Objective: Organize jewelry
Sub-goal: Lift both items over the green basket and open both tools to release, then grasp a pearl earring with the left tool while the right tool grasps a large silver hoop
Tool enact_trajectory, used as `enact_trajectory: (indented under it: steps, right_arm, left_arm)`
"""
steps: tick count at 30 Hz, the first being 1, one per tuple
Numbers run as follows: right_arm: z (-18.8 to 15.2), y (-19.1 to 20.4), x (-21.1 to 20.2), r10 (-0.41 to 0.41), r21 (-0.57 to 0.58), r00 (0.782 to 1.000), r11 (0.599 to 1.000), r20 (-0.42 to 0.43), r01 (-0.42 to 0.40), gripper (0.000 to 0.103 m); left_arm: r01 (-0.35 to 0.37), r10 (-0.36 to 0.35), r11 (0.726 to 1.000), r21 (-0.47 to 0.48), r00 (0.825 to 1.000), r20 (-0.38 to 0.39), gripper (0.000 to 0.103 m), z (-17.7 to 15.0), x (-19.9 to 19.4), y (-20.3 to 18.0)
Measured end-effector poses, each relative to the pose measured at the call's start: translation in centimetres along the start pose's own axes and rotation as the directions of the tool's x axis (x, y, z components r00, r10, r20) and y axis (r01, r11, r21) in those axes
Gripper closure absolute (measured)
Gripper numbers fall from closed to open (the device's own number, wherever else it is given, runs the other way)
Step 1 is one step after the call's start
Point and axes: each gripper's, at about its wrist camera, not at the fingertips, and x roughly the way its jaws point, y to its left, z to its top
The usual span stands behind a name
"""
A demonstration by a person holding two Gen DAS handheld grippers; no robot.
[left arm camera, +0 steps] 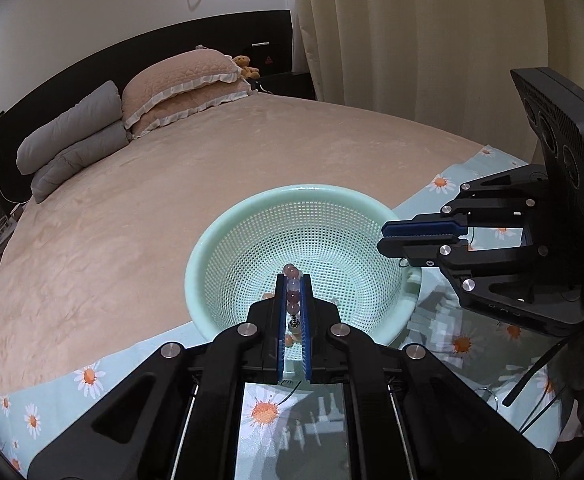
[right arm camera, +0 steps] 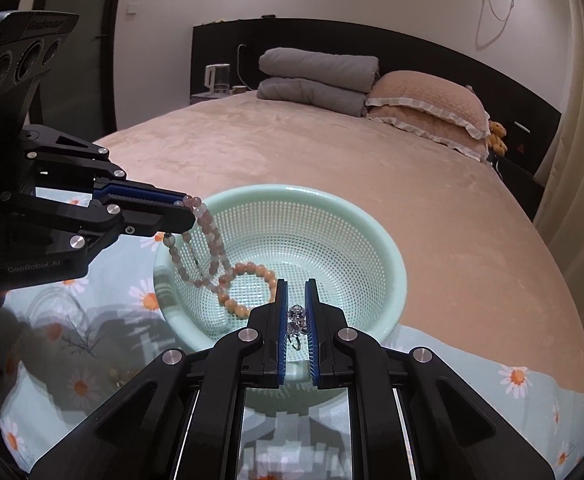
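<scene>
- Left gripper (left arm camera: 293,280): fingers closed to a narrow gap, clamped on a string of pink beads (right arm camera: 204,236). The string hangs from the fingertips over the near-left rim and drapes down the inside wall of the basket (right arm camera: 395,264).
- Right gripper (right arm camera: 295,292): fingers nearly closed, gripping a small clear, sparkly piece of jewelry (right arm camera: 296,320); its exact kind cannot be told. It is held above the near inside of the basket.
- An orange bead bracelet (right arm camera: 248,280) lies in the basket bottom, touching the lower end of the pink string.
- The basket is pale green, perforated, and stands upright on a light blue daisy-print cloth (right arm camera: 531,384).
- The cloth lies across the near edge of a bed with a tan cover (left arm camera: 152,200).
- Grey and tan pillows (right arm camera: 423,108) are stacked at the headboard.
</scene>
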Motion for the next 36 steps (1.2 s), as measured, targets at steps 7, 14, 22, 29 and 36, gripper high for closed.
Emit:
enact_trajectory:
  steps: [7, 14, 22, 29, 36]
  right_arm:
    - [-1.4, -1.8, 0.6, -0.064, 0.102, 0.997, 0.993, 0.032, 0.06, 0.047]
    - [-2.5, -3.2, -2.2, -0.162, 0.155, 0.979, 0.978, 0.122, 0.143, 0.018]
    - [-6.1, 0.2, -1.9, -0.114, 0.033, 0.993, 0.993, -0.009, 0.114, 0.017]
    - [-8.9, 1.4, -2.4, -0.119, 0.042, 0.99, 0.992, -0.075, 0.123, 0.017]
    - [-12.7, 3.1, -3.4, -0.038, 0.052, 0.989, 0.998, -0.141, 0.045, 0.017]
  left_arm:
    - [-0.091, 0.092, 0.995, -0.04, 0.995, 0.023, 0.034, -1.2, 0.2, 0.4]
    - [-0.169, 0.177, 0.982, -0.086, 0.98, 0.095, 0.006, -2.3, -3.3, 1.0]
    - [-0.126, 0.126, 0.992, -0.003, 0.992, 0.0, 0.006, -6.4, -2.7, -0.5]
    - [-0.078, 0.074, 0.995, -0.054, 0.995, -0.069, 0.006, -8.9, -1.8, -0.3]
    - [-0.017, 0.007, 0.997, -0.08, 0.993, -0.12, 0.015, -11.6, -0.7, -1.7]
